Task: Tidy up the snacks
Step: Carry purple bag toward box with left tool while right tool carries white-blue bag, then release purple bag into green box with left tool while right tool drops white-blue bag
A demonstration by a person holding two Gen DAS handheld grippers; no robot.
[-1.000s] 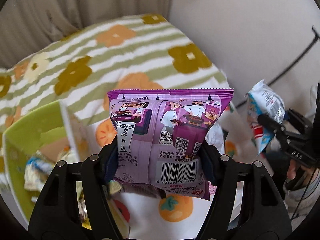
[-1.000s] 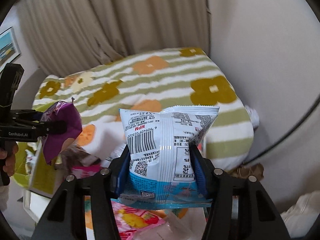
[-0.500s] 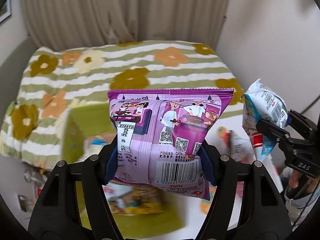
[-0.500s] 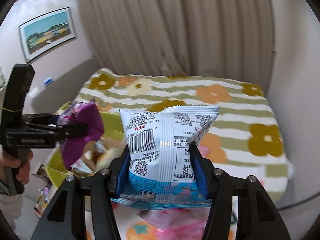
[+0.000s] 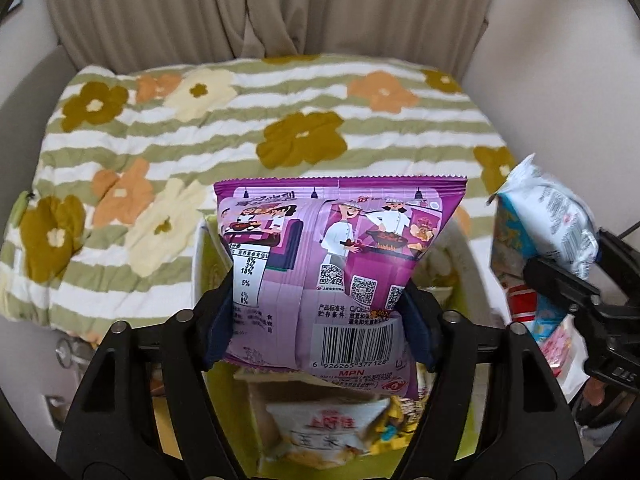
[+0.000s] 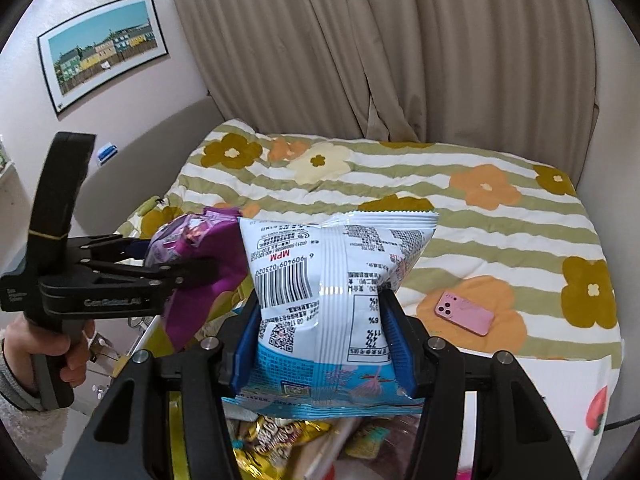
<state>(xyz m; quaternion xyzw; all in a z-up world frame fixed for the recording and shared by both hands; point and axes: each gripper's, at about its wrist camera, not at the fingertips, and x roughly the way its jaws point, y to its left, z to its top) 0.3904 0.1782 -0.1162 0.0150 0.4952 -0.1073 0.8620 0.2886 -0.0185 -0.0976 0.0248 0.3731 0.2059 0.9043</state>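
My left gripper (image 5: 320, 320) is shut on a purple snack bag (image 5: 332, 264) and holds it above a lime-green bin (image 5: 208, 264) with several snack packs inside. My right gripper (image 6: 324, 332) is shut on a white and blue snack bag (image 6: 332, 288), held over loose snack packs (image 6: 276, 440). The right gripper with its bag shows at the right of the left wrist view (image 5: 560, 276). The left gripper with the purple bag shows at the left of the right wrist view (image 6: 176, 276).
A bed with a striped flower quilt (image 6: 460, 200) lies behind. A pink phone (image 6: 464, 314) rests on it. Curtains (image 6: 360, 48) hang at the back; a framed picture (image 6: 104, 48) hangs on the left wall.
Both grippers have swung left with their bags. The green bin has come under the purple bag. The right view now takes in the left wall and the phone.
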